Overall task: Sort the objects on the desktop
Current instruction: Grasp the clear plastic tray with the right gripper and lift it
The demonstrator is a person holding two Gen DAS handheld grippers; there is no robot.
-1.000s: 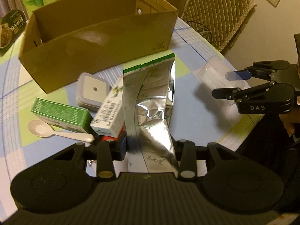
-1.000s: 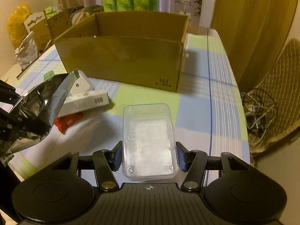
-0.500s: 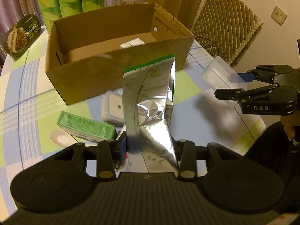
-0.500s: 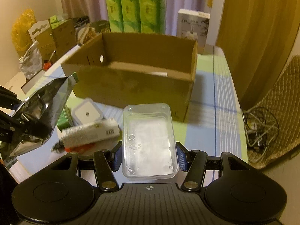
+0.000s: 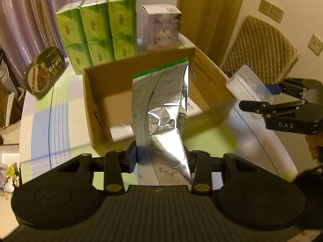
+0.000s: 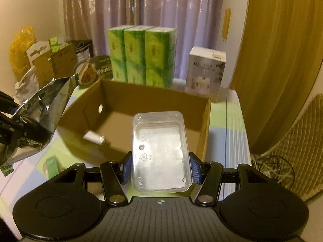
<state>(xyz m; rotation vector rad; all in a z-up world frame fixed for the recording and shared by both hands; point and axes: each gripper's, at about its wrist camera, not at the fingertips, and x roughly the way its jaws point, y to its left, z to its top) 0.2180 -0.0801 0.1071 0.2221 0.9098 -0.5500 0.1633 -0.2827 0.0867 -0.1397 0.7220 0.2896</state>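
The left gripper (image 5: 161,159) is clamped on the lower part of a silver foil pouch (image 5: 161,109), which stands upright in the middle of the left wrist frame with its green-edged top reaching up in front of the open cardboard box (image 5: 94,104). Held by its bottom like this, the pouch keeps its length clear of the fingers, so it could be lowered or let fall into the box without the gripper going in after it. The right gripper (image 6: 159,168) is closed on the near end of a clear plastic tub (image 6: 160,151), its blue pads pressing the two long sides; the tub lies flat with its underside facing the camera and its far end reaching out over the box's near wall, in the lower centre of the right wrist frame. The left wrist view shows that tub (image 5: 248,84) at the right of the frame, beside the box's right wall. Inside the box (image 6: 205,121) a small white thing (image 6: 93,137) lies on the floor, blurred. Both loads look poised above or just beside the opening, which suggests the box is the collecting place and that release is the next step. A green packet (image 6: 51,166) lies on the checked tablecloth (image 6: 232,121) at lower left, outside the box. Green tissue packs (image 6: 141,56) and a white carton (image 6: 205,73) stand behind the box.
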